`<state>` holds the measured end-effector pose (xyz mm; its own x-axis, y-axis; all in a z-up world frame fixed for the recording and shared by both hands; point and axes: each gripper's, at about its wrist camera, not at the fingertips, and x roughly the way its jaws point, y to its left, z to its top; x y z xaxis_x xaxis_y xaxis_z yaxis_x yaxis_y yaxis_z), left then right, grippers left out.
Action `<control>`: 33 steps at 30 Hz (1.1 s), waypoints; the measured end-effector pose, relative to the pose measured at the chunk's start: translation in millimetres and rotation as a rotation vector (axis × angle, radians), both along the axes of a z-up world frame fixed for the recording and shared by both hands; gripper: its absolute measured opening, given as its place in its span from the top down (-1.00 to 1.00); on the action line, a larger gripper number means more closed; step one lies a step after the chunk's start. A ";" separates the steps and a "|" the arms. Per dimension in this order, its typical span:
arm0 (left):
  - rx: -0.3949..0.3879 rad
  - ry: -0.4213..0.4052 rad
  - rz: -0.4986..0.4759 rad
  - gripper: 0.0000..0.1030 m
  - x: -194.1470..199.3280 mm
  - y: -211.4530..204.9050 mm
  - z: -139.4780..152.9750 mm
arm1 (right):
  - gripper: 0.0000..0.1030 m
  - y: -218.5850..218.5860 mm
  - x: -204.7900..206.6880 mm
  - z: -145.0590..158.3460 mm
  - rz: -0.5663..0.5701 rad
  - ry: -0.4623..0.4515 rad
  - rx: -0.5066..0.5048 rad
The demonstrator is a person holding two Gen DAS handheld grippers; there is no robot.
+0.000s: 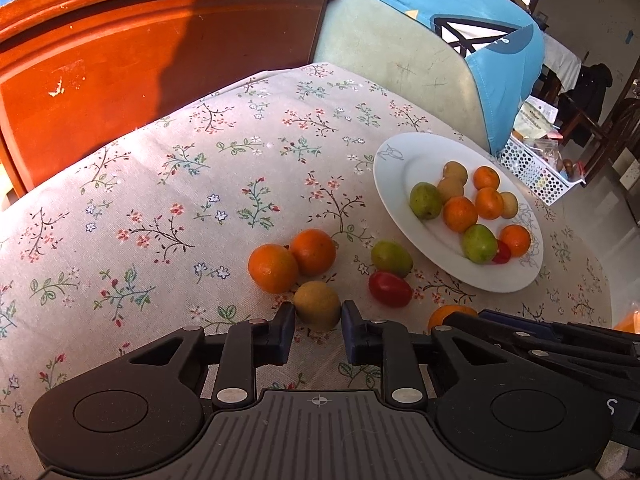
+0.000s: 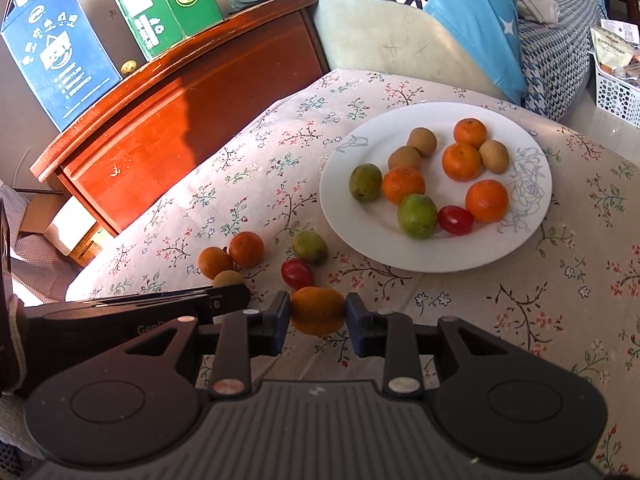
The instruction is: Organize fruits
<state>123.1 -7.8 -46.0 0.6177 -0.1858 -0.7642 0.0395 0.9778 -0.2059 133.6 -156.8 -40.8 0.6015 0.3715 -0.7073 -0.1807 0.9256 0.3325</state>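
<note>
My left gripper (image 1: 318, 314) is shut on a small yellow-brown fruit (image 1: 317, 305) that rests on the floral cloth. Beside it lie two oranges (image 1: 273, 268), a green fruit (image 1: 391, 259) and a red tomato (image 1: 390, 289). My right gripper (image 2: 318, 311) is shut on an orange (image 2: 318, 310) just above the cloth; that orange (image 1: 446, 316) peeks out behind the right gripper's arm in the left wrist view. A white plate (image 2: 404, 254) at the right holds several oranges, green fruits, brown fruits and one tomato.
A red-brown wooden cabinet (image 1: 120, 80) borders the table at the back left, with blue and green boxes (image 2: 60, 48) on top. A chair with a blue cloth (image 1: 480, 32) stands behind the plate. A white perforated basket (image 1: 536, 176) sits at the far right.
</note>
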 end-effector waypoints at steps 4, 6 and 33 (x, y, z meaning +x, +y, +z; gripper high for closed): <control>-0.004 -0.015 -0.002 0.56 -2.6 -0.8 5.0 | 0.41 -1.3 -0.2 0.4 -0.004 0.001 0.009; -0.012 -0.023 -0.002 0.56 -3.9 -0.4 8.6 | 0.41 -2.3 -0.1 1.0 -0.007 0.002 0.015; -0.099 -0.118 -0.121 0.56 66.0 -24.9 74.4 | 0.41 -77.2 63.3 63.1 -0.209 -0.125 0.167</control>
<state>189.0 -32.7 28.4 0.6705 -0.3345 -0.6622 0.1848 0.9397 -0.2876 196.9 -234.0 22.3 0.7558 0.3356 -0.5623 -0.0412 0.8813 0.4707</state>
